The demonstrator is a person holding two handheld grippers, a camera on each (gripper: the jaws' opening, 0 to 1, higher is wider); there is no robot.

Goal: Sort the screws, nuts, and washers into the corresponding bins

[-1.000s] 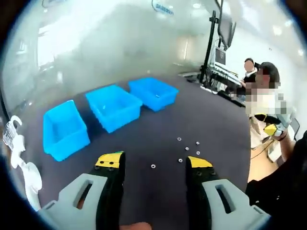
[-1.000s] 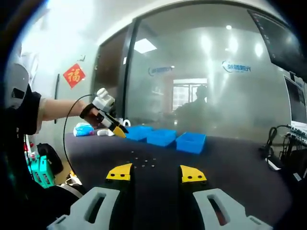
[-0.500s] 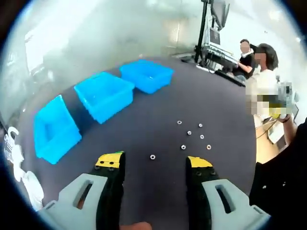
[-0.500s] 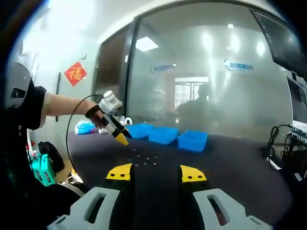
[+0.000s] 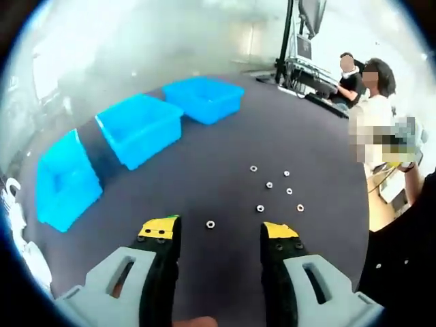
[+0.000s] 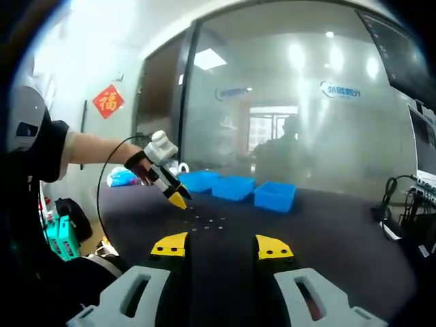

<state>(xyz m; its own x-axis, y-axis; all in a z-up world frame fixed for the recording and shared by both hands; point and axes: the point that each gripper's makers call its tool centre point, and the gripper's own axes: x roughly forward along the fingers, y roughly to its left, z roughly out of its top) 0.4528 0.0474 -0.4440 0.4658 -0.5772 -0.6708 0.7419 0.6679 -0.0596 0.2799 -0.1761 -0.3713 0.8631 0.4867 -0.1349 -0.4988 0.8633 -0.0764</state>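
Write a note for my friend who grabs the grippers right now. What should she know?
Left gripper: open, holding nothing, low over the dark table, fingers either side of the nearest small part.
Right gripper: open, holding nothing, farther back from the parts.
Six more small metal parts lie loose just beyond.
Three blue bins stand in a row past them; I can't tell what's inside.
Done: nothing picked up yet. Left: sort every piece.
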